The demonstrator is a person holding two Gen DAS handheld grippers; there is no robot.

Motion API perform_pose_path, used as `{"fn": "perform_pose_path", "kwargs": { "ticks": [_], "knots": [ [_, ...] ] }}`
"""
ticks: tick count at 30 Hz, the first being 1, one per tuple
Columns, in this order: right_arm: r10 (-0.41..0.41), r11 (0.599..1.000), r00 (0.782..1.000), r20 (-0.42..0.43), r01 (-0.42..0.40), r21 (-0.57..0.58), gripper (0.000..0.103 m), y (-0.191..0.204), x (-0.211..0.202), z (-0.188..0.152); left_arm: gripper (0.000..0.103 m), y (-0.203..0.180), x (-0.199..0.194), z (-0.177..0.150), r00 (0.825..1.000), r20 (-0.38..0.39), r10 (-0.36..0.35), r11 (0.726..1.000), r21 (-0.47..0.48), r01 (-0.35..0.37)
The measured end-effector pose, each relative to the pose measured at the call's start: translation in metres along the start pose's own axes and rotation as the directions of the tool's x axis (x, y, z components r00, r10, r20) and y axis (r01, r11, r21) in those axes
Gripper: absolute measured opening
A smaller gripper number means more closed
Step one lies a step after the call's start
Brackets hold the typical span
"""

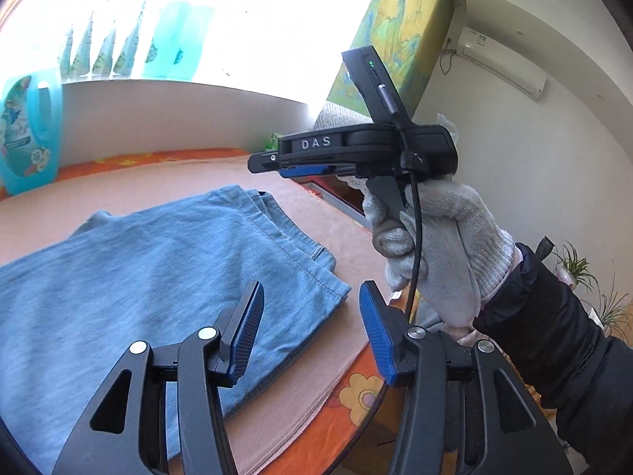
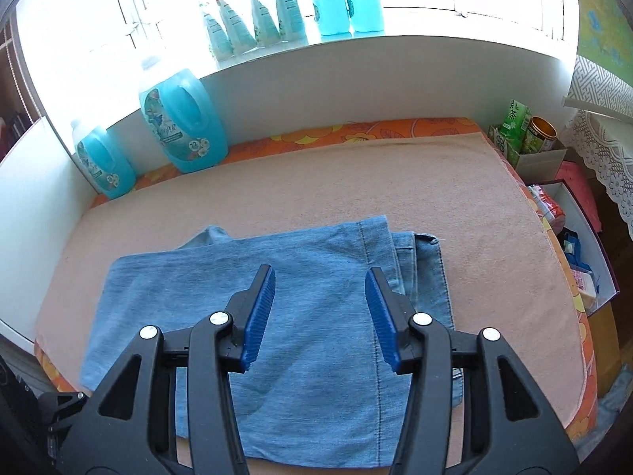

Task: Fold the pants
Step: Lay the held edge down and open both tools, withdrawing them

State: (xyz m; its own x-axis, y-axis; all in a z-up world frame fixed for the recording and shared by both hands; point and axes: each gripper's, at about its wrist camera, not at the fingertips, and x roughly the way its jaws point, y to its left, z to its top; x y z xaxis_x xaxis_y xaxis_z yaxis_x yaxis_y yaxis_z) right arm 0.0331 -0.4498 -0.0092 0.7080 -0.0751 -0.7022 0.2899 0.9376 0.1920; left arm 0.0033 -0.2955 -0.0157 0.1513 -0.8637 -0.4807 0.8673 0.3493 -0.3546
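Observation:
Light blue denim pants [image 2: 300,316] lie folded into a flat stack on the peach towel [image 2: 356,182]; they also show in the left wrist view [image 1: 158,277]. My left gripper [image 1: 312,308] is open and empty above the stack's right edge. My right gripper [image 2: 320,297] is open and empty, hovering over the middle of the folded pants. In the left wrist view the right gripper [image 1: 273,166] is seen from the side, held up in a white-gloved hand [image 1: 443,245] to the right of the pants; its jaw gap does not show there.
Blue detergent jugs [image 2: 186,126] stand at the back left against a white wall [image 2: 356,79]. Pouches and bottles [image 2: 292,12] line the windowsill. Boxes and tins [image 2: 526,134] sit past the towel's right edge. An orange flowered cover [image 1: 356,392] lies under the towel.

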Motion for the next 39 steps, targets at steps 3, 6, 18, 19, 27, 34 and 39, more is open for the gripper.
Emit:
{"fn": "perform_pose_path", "kwargs": {
  "ticks": [3, 6, 18, 19, 27, 34, 39],
  "knots": [
    [0.043, 0.998, 0.999, 0.009, -0.042, -0.039, 0.05, 0.033, -0.004, -0.01, 0.052, 0.019, -0.035, -0.008, 0.998, 0.033, 0.054, 0.998, -0.013, -0.054],
    [0.097, 0.992, 0.995, 0.011, -0.096, -0.079, 0.05, 0.065, -0.006, -0.016, 0.052, 0.041, -0.064, -0.017, 0.989, 0.061, 0.138, 0.99, -0.037, -0.136],
    [0.246, 0.935, 0.969, -0.039, -0.247, -0.254, 0.046, 0.19, 0.03, -0.033, 0.052, 0.126, -0.145, -0.073, 0.904, 0.073, 0.421, 0.899, -0.167, -0.405],
    [0.253, 0.929, 0.966, -0.061, -0.259, -0.265, 0.036, 0.198, 0.039, -0.035, 0.051, 0.13, -0.146, -0.076, 0.899, 0.068, 0.433, 0.893, -0.17, -0.417],
    [0.252, 0.89, 0.942, -0.222, -0.315, -0.331, 0.019, 0.256, 0.11, -0.058, 0.029, 0.141, -0.129, -0.095, 0.909, -0.009, 0.418, 0.9, -0.134, -0.415],
    [0.181, 0.881, 0.931, -0.316, -0.296, -0.368, 0.019, 0.275, 0.164, -0.078, 0.027, 0.149, -0.103, -0.122, 0.91, -0.124, 0.396, 0.905, -0.112, -0.41],
    [0.16, 0.879, 0.932, -0.325, -0.284, -0.384, 0.019, 0.279, 0.18, -0.081, 0.027, 0.154, -0.105, -0.137, 0.911, -0.146, 0.387, 0.905, -0.128, -0.405]
  ]
}}
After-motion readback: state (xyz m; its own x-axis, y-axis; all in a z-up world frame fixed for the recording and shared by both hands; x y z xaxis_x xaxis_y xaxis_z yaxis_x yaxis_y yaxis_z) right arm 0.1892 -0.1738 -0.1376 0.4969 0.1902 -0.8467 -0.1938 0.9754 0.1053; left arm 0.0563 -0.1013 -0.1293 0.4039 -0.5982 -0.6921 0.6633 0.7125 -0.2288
